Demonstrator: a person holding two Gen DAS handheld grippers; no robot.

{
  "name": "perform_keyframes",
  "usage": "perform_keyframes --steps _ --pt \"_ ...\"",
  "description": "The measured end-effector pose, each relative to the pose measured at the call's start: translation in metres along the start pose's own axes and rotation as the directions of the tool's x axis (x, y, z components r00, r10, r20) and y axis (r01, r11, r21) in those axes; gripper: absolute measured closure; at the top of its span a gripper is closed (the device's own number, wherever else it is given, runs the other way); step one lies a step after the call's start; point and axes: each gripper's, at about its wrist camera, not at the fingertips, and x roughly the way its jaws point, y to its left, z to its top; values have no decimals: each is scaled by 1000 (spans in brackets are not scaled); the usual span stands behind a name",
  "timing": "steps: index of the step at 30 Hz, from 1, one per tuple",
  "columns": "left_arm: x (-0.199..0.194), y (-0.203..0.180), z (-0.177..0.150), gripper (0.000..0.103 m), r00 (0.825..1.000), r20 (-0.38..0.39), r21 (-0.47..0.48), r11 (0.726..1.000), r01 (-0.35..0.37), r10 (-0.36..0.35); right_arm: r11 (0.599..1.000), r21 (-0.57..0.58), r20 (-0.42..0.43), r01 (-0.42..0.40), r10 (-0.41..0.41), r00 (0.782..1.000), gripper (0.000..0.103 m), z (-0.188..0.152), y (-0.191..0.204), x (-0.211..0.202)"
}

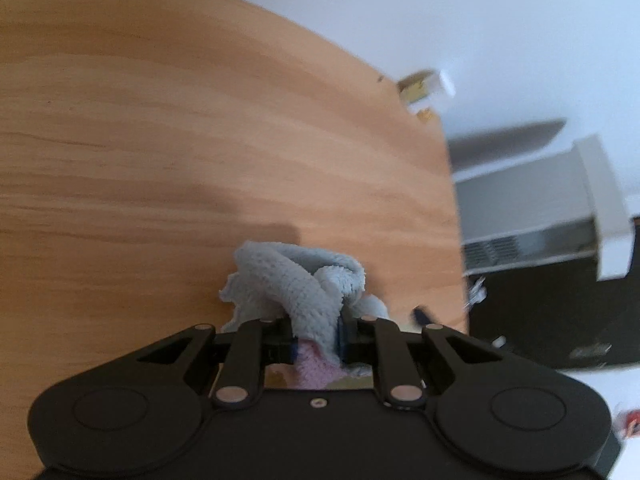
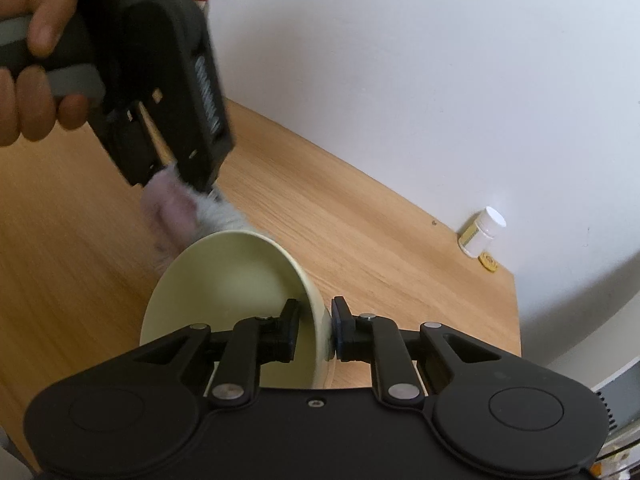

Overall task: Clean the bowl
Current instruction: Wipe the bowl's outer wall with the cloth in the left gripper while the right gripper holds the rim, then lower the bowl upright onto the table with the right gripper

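Note:
My right gripper is shut on the rim of a pale green bowl, holding it tilted on its side above the wooden table, one finger inside and one outside. My left gripper is shut on a bunched cloth, light blue with a pink part. In the right wrist view the left gripper is held by a hand at the upper left, and the cloth hangs just above the bowl's far rim. Whether the cloth touches the rim is hidden.
A white pill bottle with a yellow label and a small yellow disc stand at the table's far right corner by the white wall; the bottle also shows in the left wrist view. The table's right edge drops to a dark floor and a radiator.

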Motion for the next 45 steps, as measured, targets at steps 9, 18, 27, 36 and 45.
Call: perform_keyframes --steps 9,18,27,36,45 --pt "-13 -20 -3 88 994 72 -12 996 87 -86 996 89 -13 -32 33 999 84 0 -15 11" --pt "-48 -18 -12 88 980 196 8 1000 9 -10 997 48 -11 -65 65 998 90 5 -15 17" --pt "-57 4 -14 88 971 224 -44 996 -72 81 985 144 -34 -98 104 994 90 6 -34 27" --pt "-60 17 -17 87 960 233 -70 987 -146 158 902 402 -94 -160 215 972 89 -8 -79 52" --pt "-62 4 -17 87 950 234 -1 977 -213 208 833 517 -85 -195 277 957 89 -25 -90 63"
